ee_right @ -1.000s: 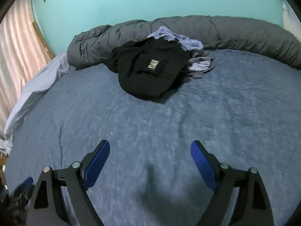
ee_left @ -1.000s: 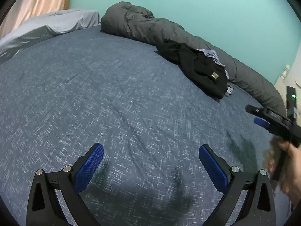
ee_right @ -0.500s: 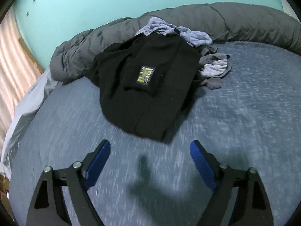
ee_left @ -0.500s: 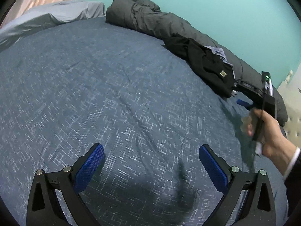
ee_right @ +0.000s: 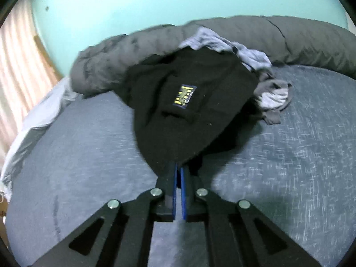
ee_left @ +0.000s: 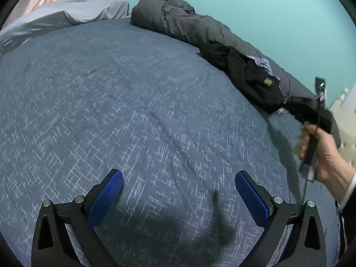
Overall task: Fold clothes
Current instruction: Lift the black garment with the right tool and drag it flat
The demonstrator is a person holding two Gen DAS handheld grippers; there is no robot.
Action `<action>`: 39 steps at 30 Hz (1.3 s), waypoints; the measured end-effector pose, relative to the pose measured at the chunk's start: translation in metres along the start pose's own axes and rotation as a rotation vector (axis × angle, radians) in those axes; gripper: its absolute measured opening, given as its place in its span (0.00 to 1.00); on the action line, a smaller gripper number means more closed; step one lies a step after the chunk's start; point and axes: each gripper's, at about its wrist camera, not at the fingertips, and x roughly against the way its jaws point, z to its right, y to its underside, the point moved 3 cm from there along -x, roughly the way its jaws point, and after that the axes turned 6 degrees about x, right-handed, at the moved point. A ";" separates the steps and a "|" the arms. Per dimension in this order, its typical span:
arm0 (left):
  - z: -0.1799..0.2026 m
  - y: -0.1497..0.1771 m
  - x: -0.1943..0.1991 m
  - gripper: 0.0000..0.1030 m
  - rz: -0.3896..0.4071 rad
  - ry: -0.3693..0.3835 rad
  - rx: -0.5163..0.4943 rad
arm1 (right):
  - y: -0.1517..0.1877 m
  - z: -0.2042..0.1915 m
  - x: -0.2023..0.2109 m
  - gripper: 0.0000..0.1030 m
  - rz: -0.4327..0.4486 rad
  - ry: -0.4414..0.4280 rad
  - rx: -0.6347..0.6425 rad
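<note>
A black garment (ee_right: 189, 113) with a yellow patch lies crumpled on the blue bed cover, against a rolled grey duvet. My right gripper (ee_right: 178, 166) is shut on its near hem. In the left wrist view the black garment (ee_left: 251, 77) lies at the far right, and the right gripper (ee_left: 311, 111), held by a hand, is blurred at its edge. Light grey and blue clothes (ee_right: 271, 93) lie behind the black one. My left gripper (ee_left: 178, 191) is open and empty, low over the bare bed cover, far from the clothes.
The rolled grey duvet (ee_left: 178, 20) runs along the turquoise wall. A pale grey pillow (ee_left: 66, 15) lies at the far left, by a pink curtain (ee_right: 15, 66). The blue bed cover (ee_left: 111, 100) spreads wide in front of the left gripper.
My right gripper moved forward to the black garment and shut on its near edge. My left gripper stayed open and shifted only slightly.
</note>
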 end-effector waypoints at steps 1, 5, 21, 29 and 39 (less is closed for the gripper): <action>0.001 0.001 0.002 1.00 0.003 0.001 -0.006 | 0.000 -0.007 0.010 0.02 0.006 -0.016 0.016; 0.009 -0.004 0.011 1.00 0.046 0.001 -0.028 | 0.003 -0.030 0.046 0.02 0.032 -0.075 0.044; -0.003 -0.004 0.076 1.00 0.110 0.037 0.062 | 0.117 -0.096 0.225 0.02 0.034 -0.224 0.098; -0.023 0.026 0.124 1.00 0.062 0.051 0.019 | 0.175 -0.152 0.299 0.02 0.036 -0.307 0.110; -0.032 0.082 0.161 1.00 -0.004 0.079 -0.009 | 0.255 -0.197 0.293 0.02 -0.106 -0.294 0.150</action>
